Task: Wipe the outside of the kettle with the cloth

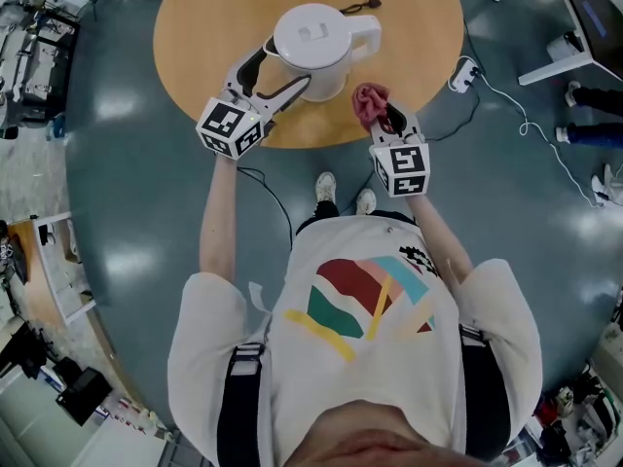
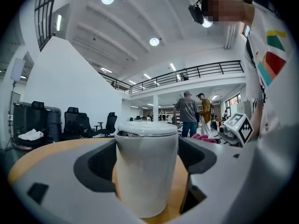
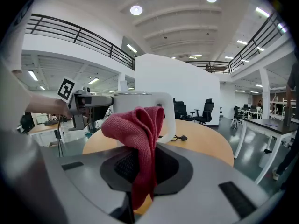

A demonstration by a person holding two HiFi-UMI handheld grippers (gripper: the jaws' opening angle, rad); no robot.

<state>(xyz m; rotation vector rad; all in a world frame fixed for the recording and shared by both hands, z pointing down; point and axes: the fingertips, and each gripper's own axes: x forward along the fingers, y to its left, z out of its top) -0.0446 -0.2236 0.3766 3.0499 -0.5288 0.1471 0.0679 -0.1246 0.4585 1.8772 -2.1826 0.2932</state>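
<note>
Right gripper [image 1: 391,123] clamps red cloth [image 1: 369,103] beside white kettle [image 1: 313,35]. Left gripper [image 1: 283,69] jaws stand wide, straddling the kettle. Round wooden table [image 1: 204,27], glossy grey floor [image 1: 127,125], open office hall.

Open-plan office: swivel chairs [image 2: 71,122], desks [image 3: 273,123], mezzanine railing [image 2: 201,71].

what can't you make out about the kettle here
Left gripper view: the kettle hides its own handle.
Right gripper view: the red cloth covers most of the kettle's side.
Head view: the black cable end on the table is too small to identify.
</note>
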